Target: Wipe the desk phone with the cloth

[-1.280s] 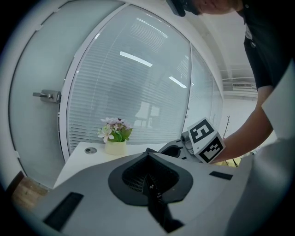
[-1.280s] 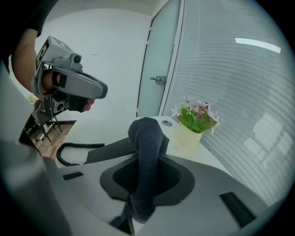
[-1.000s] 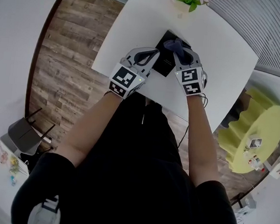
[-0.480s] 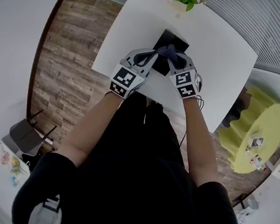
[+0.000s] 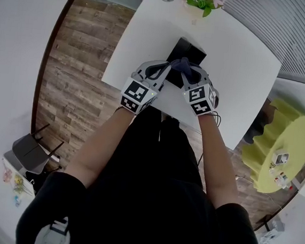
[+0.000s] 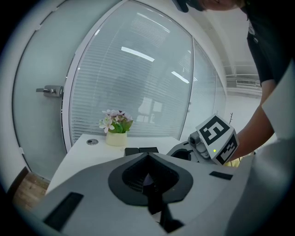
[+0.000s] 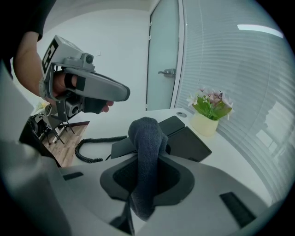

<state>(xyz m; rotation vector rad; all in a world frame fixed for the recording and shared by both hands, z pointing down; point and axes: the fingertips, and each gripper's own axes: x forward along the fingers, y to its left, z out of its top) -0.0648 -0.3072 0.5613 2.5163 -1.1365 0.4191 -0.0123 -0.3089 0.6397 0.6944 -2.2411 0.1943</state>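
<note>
Both forearms reach forward side by side over the worktop's (image 5: 238, 68) near edge. The right claw (image 5: 185, 70) pinches the cloth (image 7: 146, 147), which is bunched upright between its jaws, above the near end of the phone (image 5: 192, 48) at 12 o'clock. The left claw (image 6: 147, 157), at its 9 o'clock, is pressed together beside the phone.

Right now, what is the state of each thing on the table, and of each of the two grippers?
left gripper: jaws together, held up beside the right one.
right gripper: shut on the cloth.
cloth: bunched, standing up between the jaws, over the phone's near end.
desk phone: lying on the table.
coiled cord: slack on the table beside the phone.
flower pot: upright near the far edge.
</note>
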